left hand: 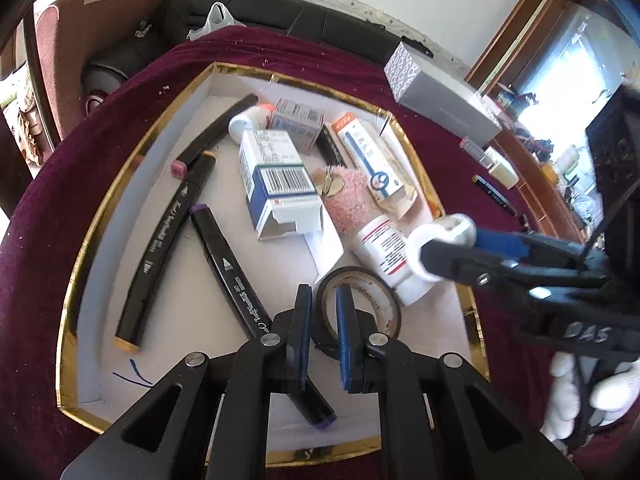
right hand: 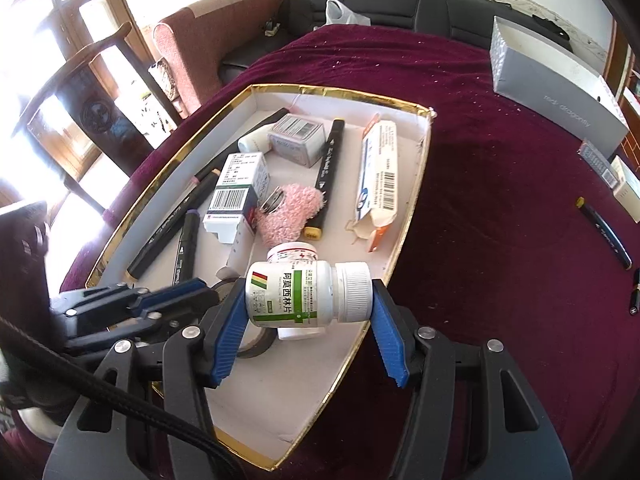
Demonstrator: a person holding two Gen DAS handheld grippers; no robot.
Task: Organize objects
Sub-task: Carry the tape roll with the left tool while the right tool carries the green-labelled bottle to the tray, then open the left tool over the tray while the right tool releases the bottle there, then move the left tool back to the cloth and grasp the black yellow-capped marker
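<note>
A white tray with a gold rim (left hand: 120, 184) (right hand: 422, 160) lies on the maroon cloth. It holds markers, medicine boxes and a lying white bottle (left hand: 386, 254). My left gripper (left hand: 324, 291) is shut on the wall of a black tape roll (left hand: 372, 300) at the tray's near end, one finger inside the ring and one outside. My right gripper (right hand: 308, 290) is shut on a white pill bottle with a green label (right hand: 292, 296), held sideways by base and cap just above the tray's right side. The left wrist view shows that bottle end-on (left hand: 444, 236).
In the tray lie black markers (left hand: 160, 248), a blue-and-white box (left hand: 276, 184), a long orange-and-white box (right hand: 378, 176) and a pink fluffy item (right hand: 288, 212). On the cloth to the right lie a grey box (right hand: 560, 96) and a loose marker (right hand: 604, 232). A black sofa (right hand: 400, 4) is behind.
</note>
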